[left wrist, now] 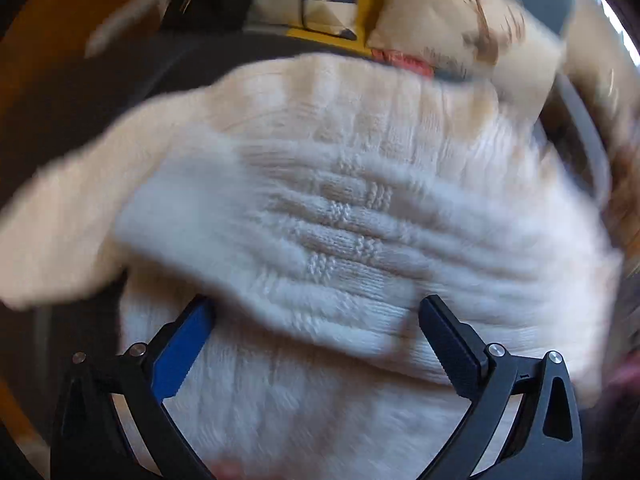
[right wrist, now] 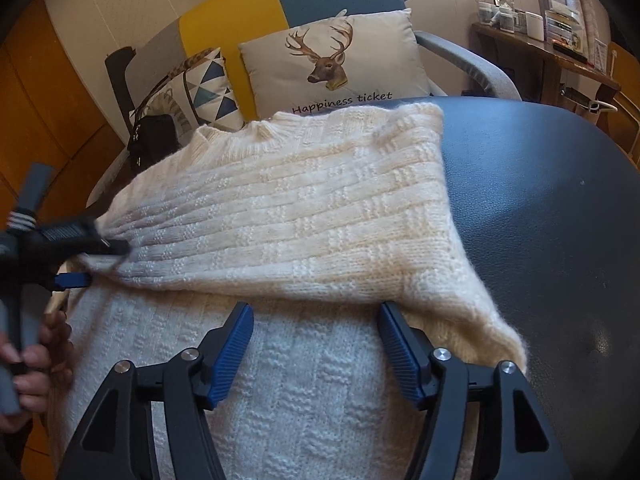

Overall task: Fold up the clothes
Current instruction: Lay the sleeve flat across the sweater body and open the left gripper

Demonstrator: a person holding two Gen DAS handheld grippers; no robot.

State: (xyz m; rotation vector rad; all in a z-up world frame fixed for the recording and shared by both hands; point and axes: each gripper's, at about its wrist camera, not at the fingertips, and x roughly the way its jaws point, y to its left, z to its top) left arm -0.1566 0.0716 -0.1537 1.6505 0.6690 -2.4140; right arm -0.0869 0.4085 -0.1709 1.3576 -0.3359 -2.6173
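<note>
A cream knitted sweater (right wrist: 304, 208) lies on a dark leather surface (right wrist: 552, 200), with one part folded over the rest. It fills the blurred left wrist view (left wrist: 340, 220). My right gripper (right wrist: 316, 316) is open, its blue pads at the edge of the folded layer. My left gripper (left wrist: 316, 312) is open in its own view, close above the fold edge. In the right wrist view the left gripper (right wrist: 86, 258) sits at the sweater's left edge, with knit between its fingers.
A deer cushion (right wrist: 332, 60) and a triangle-pattern cushion (right wrist: 200, 92) rest on a yellow and blue chair behind. A black bag (right wrist: 154, 140) lies at the left. A wooden shelf (right wrist: 540, 40) with jars stands at the far right.
</note>
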